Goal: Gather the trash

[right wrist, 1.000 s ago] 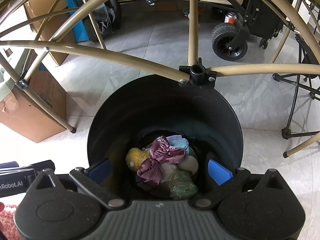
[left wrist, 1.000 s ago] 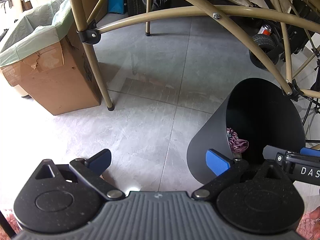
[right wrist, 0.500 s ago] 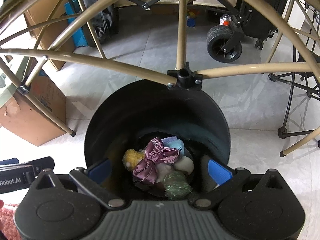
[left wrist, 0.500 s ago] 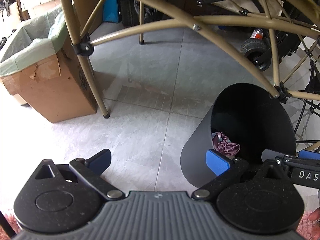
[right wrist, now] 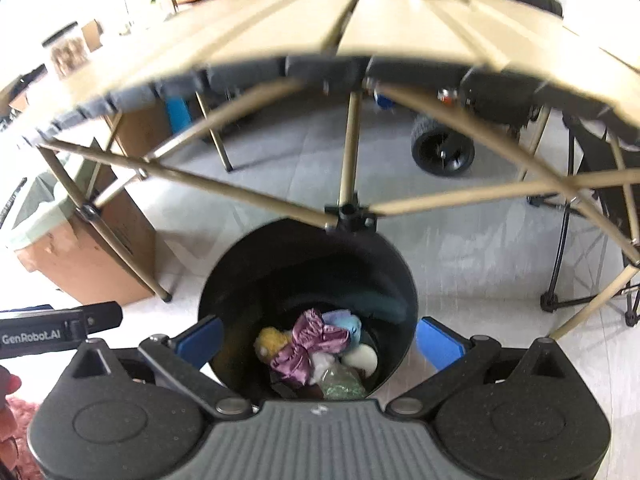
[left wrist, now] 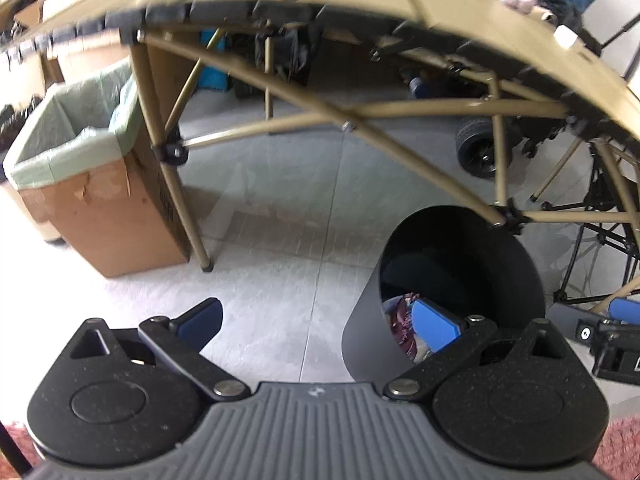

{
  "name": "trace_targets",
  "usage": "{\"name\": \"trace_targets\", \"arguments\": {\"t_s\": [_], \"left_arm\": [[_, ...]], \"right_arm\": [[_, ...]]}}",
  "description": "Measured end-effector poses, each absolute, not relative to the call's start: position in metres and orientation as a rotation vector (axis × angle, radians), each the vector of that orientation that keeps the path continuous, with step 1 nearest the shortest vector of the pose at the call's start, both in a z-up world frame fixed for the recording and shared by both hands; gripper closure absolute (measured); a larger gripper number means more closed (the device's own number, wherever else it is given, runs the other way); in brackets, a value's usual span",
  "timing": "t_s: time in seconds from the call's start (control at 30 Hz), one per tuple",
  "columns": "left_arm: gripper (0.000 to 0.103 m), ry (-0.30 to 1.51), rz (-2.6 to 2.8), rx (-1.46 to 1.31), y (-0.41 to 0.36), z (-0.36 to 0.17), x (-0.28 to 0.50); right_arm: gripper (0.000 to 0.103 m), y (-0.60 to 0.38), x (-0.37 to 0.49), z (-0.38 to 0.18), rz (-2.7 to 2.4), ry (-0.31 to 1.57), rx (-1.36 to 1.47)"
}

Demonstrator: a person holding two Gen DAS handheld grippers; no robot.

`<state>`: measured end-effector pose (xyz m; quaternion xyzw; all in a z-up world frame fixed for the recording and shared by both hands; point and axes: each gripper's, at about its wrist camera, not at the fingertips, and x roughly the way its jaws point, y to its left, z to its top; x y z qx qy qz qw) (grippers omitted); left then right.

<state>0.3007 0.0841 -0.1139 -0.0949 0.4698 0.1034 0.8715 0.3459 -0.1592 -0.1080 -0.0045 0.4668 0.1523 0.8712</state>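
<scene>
Both tongs raised, tabletop now visible; right tongs [right wrist: 318, 338] spread empty above bin [right wrist: 308, 272] trash [right wrist: 316, 350].

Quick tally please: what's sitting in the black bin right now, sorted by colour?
In the black bin, as seen from the right wrist camera:
Purple satin piece: 1
Yellow fuzzy piece: 1
Light blue piece: 1
White or cream piece: 1
Green speckled piece: 1
Total: 5 visible; anything buried beneath can't be counted.
</scene>
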Motion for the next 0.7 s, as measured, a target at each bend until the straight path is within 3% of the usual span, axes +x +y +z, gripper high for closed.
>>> {"name": "trace_targets", "arguments": {"t_s": [0.7], "left_arm": [[0.000, 0.674, 0.116, -0.125, 0.056, 0.006, 0.299]], "right_arm": [[0.000, -0.235, 0.343, 0.020, 0.296, 0.569, 0.090]]}}
